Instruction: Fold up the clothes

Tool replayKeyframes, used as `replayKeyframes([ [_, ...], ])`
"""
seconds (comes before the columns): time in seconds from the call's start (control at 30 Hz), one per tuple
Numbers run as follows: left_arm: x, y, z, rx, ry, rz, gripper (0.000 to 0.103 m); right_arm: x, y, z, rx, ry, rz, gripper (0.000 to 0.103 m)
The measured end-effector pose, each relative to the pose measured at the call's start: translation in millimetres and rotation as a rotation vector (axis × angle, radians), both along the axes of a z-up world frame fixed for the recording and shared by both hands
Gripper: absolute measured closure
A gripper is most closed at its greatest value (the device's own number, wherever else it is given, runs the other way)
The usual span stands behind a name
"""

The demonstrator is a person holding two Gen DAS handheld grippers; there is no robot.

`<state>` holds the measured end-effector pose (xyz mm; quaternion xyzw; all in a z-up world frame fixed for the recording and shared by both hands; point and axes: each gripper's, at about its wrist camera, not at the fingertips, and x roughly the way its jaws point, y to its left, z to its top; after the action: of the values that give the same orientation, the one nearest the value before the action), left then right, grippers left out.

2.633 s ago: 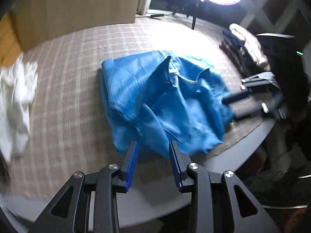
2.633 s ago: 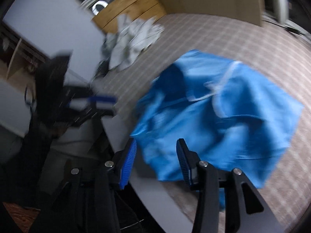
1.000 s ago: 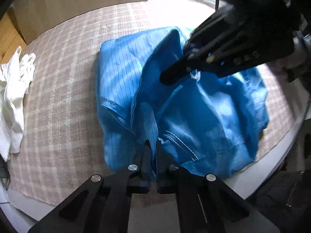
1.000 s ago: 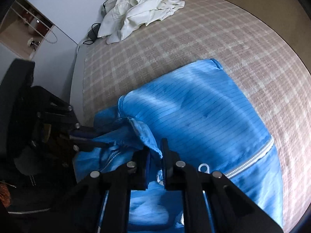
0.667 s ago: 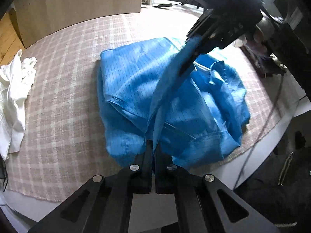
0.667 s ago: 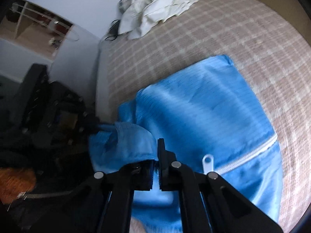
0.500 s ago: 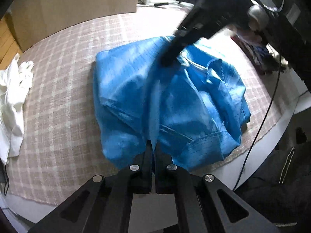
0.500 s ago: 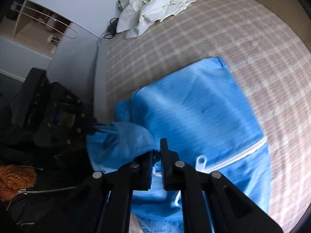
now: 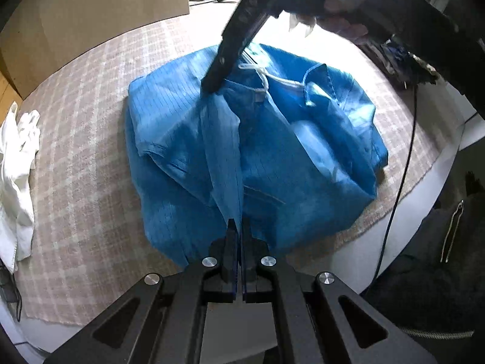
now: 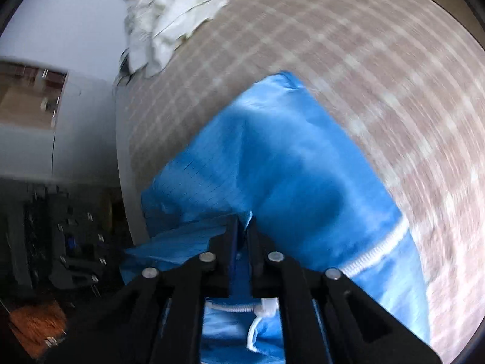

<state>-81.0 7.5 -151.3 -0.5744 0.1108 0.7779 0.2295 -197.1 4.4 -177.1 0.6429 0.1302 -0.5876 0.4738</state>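
- The blue jacket (image 9: 257,139) lies rumpled on the checked cloth (image 9: 85,182), near the table's front edge, its white zip (image 10: 376,254) open.
- Left gripper (image 9: 238,236) is clenched on a fold at the jacket's near hem; the right gripper (image 10: 242,227) is pinched on fabric up by the collar, so a strip runs taut between them.
- Judging by the bunched panels, folding has barely started: no neat fold shows, and flattening is still to do.
- White clothes (image 9: 16,176) wait well apart, unfolded.
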Motion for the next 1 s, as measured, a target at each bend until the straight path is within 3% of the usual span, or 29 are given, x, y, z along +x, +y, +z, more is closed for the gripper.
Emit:
replayKeyframes([
  [0.1, 7, -7, 3, -0.012, -0.009, 0.009, 0.102, 3, 16, 17, 0.015, 0.113, -0.062, 0.089],
  [0.17, 8, -14, 10, -0.009, -0.009, 0.028, 0.097, 13, 39, 34, -0.021, 0.161, -0.119, 0.082],
  [0.2, 9, -16, 14, -0.009, -0.006, 0.037, 0.096, 22, 52, 42, -0.044, 0.185, -0.145, 0.072],
  [0.23, 9, -19, 17, -0.009, -0.002, 0.046, 0.089, 32, 65, 50, -0.066, 0.209, -0.171, 0.062],
  [0.27, 8, -20, 20, -0.012, 0.002, 0.050, 0.075, 42, 79, 56, -0.090, 0.226, -0.199, 0.061],
  [0.33, 1, -19, 22, -0.029, 0.015, 0.040, 0.063, 61, 110, 61, -0.158, 0.198, -0.240, 0.061],
  [0.47, -16, -33, 21, 0.000, 0.003, 0.078, 0.063, 102, 164, 41, -0.117, 0.177, -0.427, 0.061],
  [0.57, -24, -40, 17, 0.044, -0.054, 0.111, 0.061, 122, 190, 17, -0.114, 0.065, -0.584, 0.061],
  [0.63, -22, -29, 13, 0.019, -0.062, 0.063, 0.061, 132, 197, 6, -0.119, 0.017, -0.651, 0.061],
  [0.8, -18, 9, -8, -0.119, -0.037, -0.057, 0.064, 134, 180, -1, -0.112, 0.010, -0.710, 0.061],
  [0.87, -19, 16, -15, -0.133, -0.041, -0.090, 0.080, 132, 174, -5, -0.096, 0.033, -0.714, 0.061],
  [0.9, -19, 18, -17, -0.141, -0.041, -0.106, 0.084, 130, 170, -7, -0.083, 0.055, -0.708, 0.061],
  [0.93, -18, 19, -16, -0.160, -0.030, -0.123, 0.087, 127, 164, -9, -0.054, 0.087, -0.693, 0.070],
  [1.0, -15, 20, -13, -0.180, -0.008, -0.151, 0.088, 126, 152, -10, 0.006, 0.131, -0.639, 0.098],
])
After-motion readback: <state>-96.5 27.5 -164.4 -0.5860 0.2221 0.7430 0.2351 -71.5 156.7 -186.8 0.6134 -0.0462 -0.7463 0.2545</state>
